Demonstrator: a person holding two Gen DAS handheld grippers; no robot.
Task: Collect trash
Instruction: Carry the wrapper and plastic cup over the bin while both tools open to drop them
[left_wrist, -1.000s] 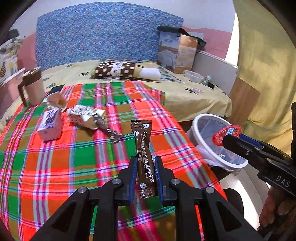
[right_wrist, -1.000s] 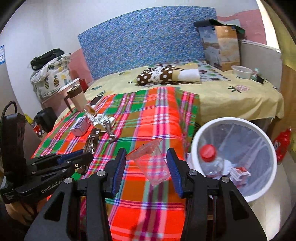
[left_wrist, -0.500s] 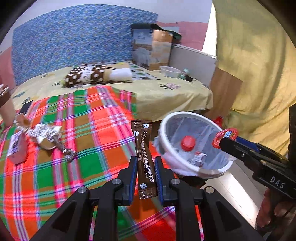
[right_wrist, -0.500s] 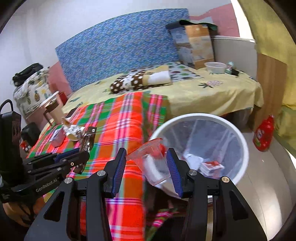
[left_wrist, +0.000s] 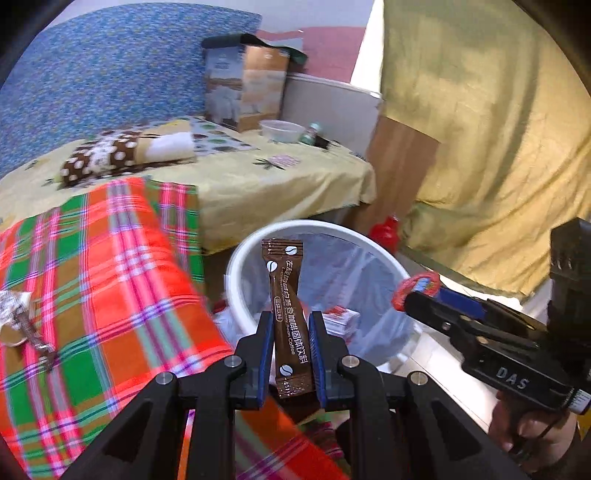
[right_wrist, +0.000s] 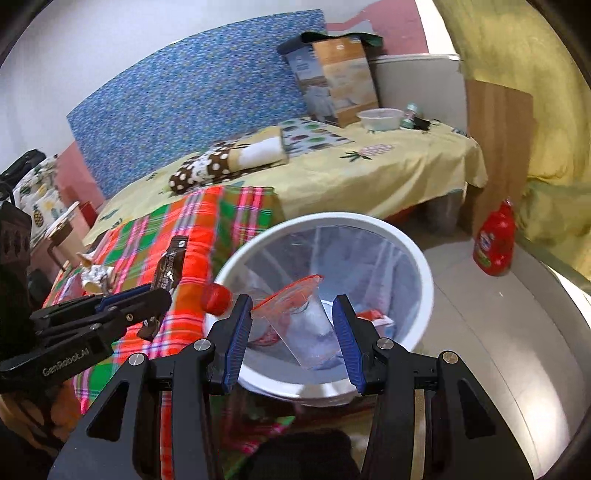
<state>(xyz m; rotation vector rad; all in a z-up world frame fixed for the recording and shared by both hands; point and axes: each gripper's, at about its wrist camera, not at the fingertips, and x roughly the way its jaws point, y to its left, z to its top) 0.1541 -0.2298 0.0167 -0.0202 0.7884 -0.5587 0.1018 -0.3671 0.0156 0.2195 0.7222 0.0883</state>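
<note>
Both tools loaded: left tool clamped on upright sachet, right tool gripping cup. Bin sits straight ahead, right one's nearer

sachet: "Bean Coffee" | right tongs: "DAS" | left tongs: "GenRobot.AI"

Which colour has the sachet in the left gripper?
Dark brown sachet with white print, clearest in the left wrist view.

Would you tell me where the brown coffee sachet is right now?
The coffee sachet stands upright, clamped in the left gripper, in front of the white bin beside the plaid blanket.
</note>
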